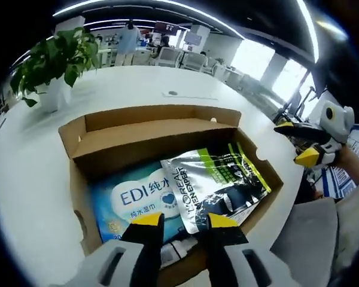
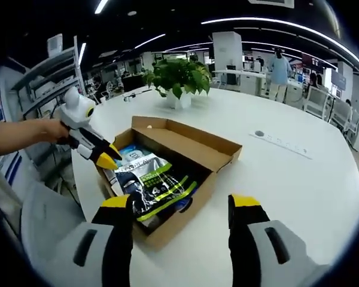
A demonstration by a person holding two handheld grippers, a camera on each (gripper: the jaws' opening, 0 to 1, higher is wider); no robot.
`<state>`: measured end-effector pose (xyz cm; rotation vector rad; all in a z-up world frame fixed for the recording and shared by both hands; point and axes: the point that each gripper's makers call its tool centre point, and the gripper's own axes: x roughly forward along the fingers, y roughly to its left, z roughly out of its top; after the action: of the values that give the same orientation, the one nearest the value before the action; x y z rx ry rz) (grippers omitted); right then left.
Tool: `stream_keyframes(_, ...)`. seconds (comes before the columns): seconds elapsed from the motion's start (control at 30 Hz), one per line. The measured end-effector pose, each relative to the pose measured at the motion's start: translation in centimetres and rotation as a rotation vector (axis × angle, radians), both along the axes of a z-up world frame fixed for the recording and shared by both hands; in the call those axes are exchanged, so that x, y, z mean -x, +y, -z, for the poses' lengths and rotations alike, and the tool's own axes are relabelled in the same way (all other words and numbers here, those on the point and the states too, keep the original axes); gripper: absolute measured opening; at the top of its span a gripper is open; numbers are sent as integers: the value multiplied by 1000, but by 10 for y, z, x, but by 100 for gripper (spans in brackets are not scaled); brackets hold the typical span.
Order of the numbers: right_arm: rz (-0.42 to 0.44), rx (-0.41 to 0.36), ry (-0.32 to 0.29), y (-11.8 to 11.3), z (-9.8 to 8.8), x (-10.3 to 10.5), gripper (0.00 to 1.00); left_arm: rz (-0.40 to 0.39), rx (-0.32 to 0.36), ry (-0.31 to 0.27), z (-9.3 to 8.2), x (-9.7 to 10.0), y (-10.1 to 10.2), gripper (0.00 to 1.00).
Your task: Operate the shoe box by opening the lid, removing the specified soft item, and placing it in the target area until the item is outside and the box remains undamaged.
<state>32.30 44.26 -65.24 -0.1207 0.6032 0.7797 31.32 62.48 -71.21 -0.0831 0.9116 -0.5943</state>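
Lying on the white tabletop (image 2: 299,173), well in from the edge: the open shoe box (image 1: 137,137), lid folded back. Inside, resting over a blue wipes pack (image 1: 131,200): a silver and green pouch (image 1: 218,179). Hovering just above the box's near edge: the left tool (image 1: 178,222), narrowly parted, holding nothing. Standing wide apart beside the box: the right tool (image 2: 179,206), also holding nothing.

One open brown cardboard shoe box (image 1: 167,134) stands on one white round worktop (image 1: 137,84). The box holds two visible soft packs: one blue wet-wipe pack (image 1: 134,200) and one silver-and-green foil pouch (image 1: 215,182). One potted green plant in a white pot (image 1: 54,66) is present. Two yellow-tipped tools are counted: one left tool (image 1: 182,224) and one right tool (image 2: 179,206).
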Motion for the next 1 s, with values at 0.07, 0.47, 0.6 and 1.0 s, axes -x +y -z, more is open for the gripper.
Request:
stream_keyframes(0.07,-3,2,4,1,2,2,61,1,8,13,2,1,-2,26)
stream_keyframes(0.47,-10,-8,33,8,8,14,60,-23,95,124,12,4,-14,20)
stream_keyframes(0.6,-8,-13,44,9,10,16,59,-39,133,152,13,2,-17,17)
stream_keyframes(1.0,-32,-18,87,23,17,24,55,-61,195,148,6,4,-18,0)
